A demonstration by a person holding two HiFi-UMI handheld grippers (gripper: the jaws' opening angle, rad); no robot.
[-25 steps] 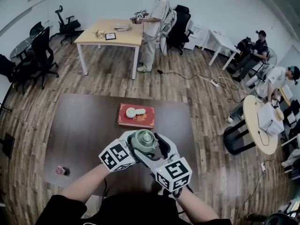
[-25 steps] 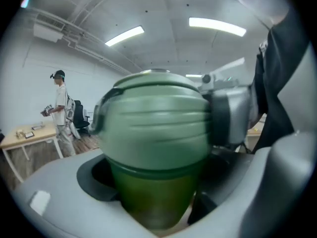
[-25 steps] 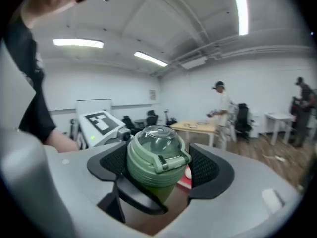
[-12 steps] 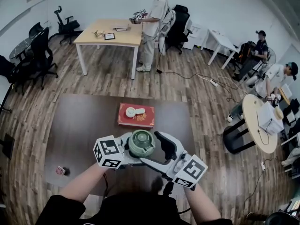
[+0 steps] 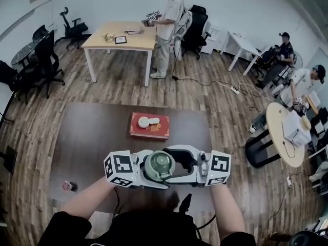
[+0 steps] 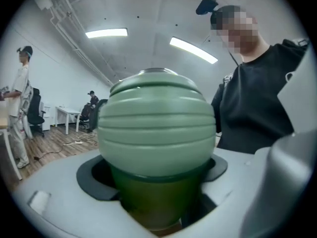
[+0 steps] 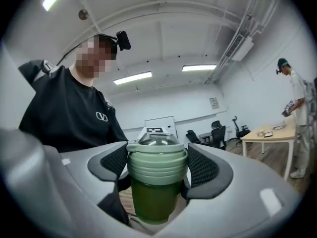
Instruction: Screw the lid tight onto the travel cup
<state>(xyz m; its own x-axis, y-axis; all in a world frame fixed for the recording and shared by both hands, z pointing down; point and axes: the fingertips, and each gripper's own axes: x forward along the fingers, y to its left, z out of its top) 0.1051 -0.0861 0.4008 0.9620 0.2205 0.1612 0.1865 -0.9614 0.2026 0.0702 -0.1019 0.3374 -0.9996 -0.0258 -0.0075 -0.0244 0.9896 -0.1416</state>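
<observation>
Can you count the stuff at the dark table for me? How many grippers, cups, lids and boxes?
grippers: 2, the left gripper and the right gripper
travel cup: 1, green
lid: 1, green, on the cup
red box: 1
Total: 5

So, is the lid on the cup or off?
On: the lid caps the cup squarely; whether it is tight, cannot tell.

Box (image 5: pixel 149 125) on table (image 5: pixel 92 137) — cup (image 5: pixel 159 165) nearer, above.
</observation>
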